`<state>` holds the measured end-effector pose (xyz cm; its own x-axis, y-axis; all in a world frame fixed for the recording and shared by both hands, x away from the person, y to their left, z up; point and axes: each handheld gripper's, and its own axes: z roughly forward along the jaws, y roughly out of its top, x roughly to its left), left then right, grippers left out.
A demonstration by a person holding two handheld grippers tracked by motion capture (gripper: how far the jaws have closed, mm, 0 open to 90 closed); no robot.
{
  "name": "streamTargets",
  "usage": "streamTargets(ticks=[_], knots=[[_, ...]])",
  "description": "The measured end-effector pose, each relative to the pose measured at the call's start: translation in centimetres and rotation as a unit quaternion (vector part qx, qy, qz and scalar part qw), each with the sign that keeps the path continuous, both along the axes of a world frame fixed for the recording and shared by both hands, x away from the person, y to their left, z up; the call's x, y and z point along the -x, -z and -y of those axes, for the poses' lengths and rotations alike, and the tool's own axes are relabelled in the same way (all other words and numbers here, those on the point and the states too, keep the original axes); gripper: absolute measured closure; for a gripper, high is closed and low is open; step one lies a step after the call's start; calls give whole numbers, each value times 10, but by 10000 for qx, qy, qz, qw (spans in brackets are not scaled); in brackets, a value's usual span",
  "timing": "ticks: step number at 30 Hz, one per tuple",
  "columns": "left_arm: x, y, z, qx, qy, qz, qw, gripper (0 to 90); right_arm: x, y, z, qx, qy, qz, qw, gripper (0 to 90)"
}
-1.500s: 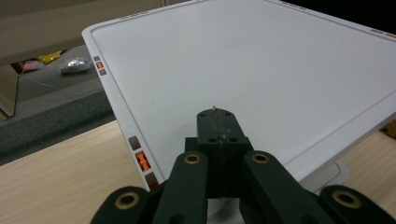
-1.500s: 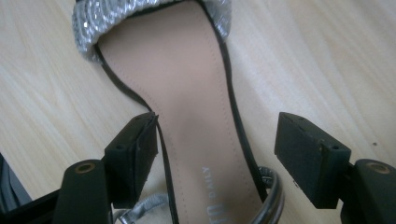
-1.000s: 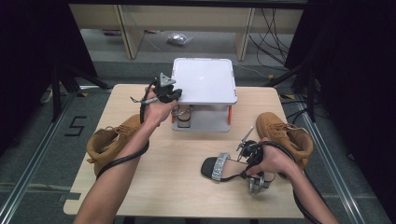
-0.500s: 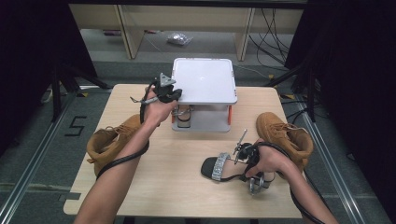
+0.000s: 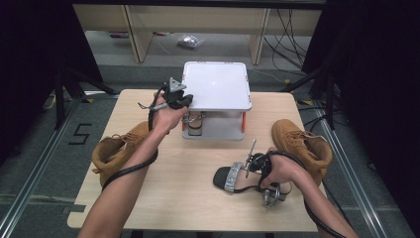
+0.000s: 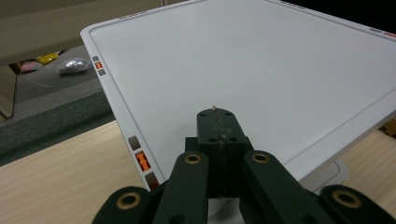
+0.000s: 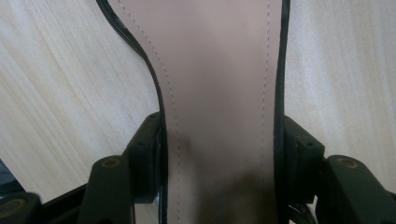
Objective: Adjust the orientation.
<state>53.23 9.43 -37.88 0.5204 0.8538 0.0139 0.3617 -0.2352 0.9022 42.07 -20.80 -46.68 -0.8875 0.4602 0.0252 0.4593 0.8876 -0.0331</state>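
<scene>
Black open-toed sandal with a glittery silver strap (image 5: 233,179) is located on the light wooden table (image 5: 188,198), at its right front, just left of the right gripper (image 5: 257,166). Its heel end is hidden under the right hand in the high view. In the right gripper view, the tan insole (image 7: 219,93) is seen between the two jaws, whose pads lie against the black edges on both sides; the jaws have just been closing onto it. The left gripper (image 6: 217,140) is seen fully closed with nothing between its jaws, resting at the edge of the white flat-topped stand (image 5: 215,87). A second sandal (image 5: 195,121) is partly concealed beneath that stand. Two tan suede lace-up boots are counted: one (image 5: 119,148) partly covered by the left forearm, one (image 5: 302,144) at the right edge.
</scene>
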Motion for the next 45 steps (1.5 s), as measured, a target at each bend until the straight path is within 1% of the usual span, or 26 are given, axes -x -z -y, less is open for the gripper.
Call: streamTargets(ticks=[2, 3, 5, 12, 15, 16, 18, 19, 20, 21, 22, 23, 24, 25, 26, 28, 29, 30, 31, 36, 38, 39, 41, 42, 43, 45], knots=[[0, 0, 0, -3, -2, 4, 10000, 898, 2, 0, 1, -74, 134, -23, 9999, 433], [0, 0, 0, -17, 3, 8, 10000, 897, 2, 0, 2, -99, 259, -58, 9996, 433], [0, 0, 0, -26, 3, 11, 10000, 897, 3, 0, 3, -156, 302, -51, 9994, 435], [0, 0, 0, -25, 6, 15, 10000, 897, 5, -1, 2, -168, 384, -47, 9991, 435], [0, 0, 0, -52, 19, 13, 10000, 897, 7, -3, 2, -230, 512, -30, 9984, 436], [0, 0, 0, -47, 21, 10, 10000, 897, 6, -5, 3, -316, 458, 56, 9984, 436], [0, 0, 0, -22, 13, 2, 10000, 898, 7, -5, 4, -331, 526, 72, 9980, 436], [0, 0, 0, -29, 13, 2, 10000, 897, 7, -7, 5, -387, 547, 156, 9976, 436], [0, 0, 0, -29, 13, 2, 10000, 898, 7, -7, 5, -387, 547, 156, 9976, 436], [0, 0, 0, -56, 21, 16, 10000, 898, 8, -8, 5, -387, 664, 137, 9970, 437], [0, 0, 0, -60, 19, 13, 10000, 898, 7, -8, 6, -460, 541, 150, 9974, 437], [0, 0, 0, -60, 19, 13, 10000, 897, 7, -8, 6, -460, 541, 150, 9974, 437], [0, 0, 0, -56, 19, 12, 10000, 897, 9, -9, 5, -580, 677, 108, 9960, 437], [0, 0, 0, -55, 20, 11, 10000, 897, 9, -10, 5, -662, 769, 177, 9947, 437], [0, 0, 0, -53, 22, 9, 10000, 898, 9, -10, 6, -699, 740, 214, 9946, 437], [0, -1, 0, -52, 23, 8, 10000, 898, 8, -12, 6, -714, 794, 218, 9940, 437], [0, -1, 0, -53, 25, 6, 10000, 898, 8, -12, 7, -739, 789, 268, 9938, 437], [0, -1, 0, -53, 25, 6, 10000, 897, 8, -12, 7, -739, 789, 268, 9938, 437], [0, -1, 0, -49, 25, 2, 10000, 897, 7, -13, 7, -777, 861, 267, 9929, 437], [0, -1, 0, -52, 25, 3, 10000, 898, 7, -15, 7, -858, 886, 325, 9918, 437], [0, -1, 0, -44, 26, 1, 10000, 898, 5, -16, 8, -982, 910, 379, 9903, 438], [0, -1, 0, -44, 25, 2, 10000, 898, 5, -18, 9, -1047, 1036, 417, 9882, 437], [0, -1, 0, -51, 25, 2, 10000, 897, 3, -20, 11, -1130, 1078, 534, 9863, 438], [0, -1, 0, -51, 25, 2, 10000, 898, 3, -20, 11, -1130, 1078, 534, 9863, 438], [0, -1, 0, -65, 25, 2, 10000, 898, 1, -24, 13, -1241, 1210, 629, 9829, 437], [0, -1, 0, -61, 22, 2, 10000, 898, -2, -26, 15, -1341, 1471, 716, 9774, 437]])
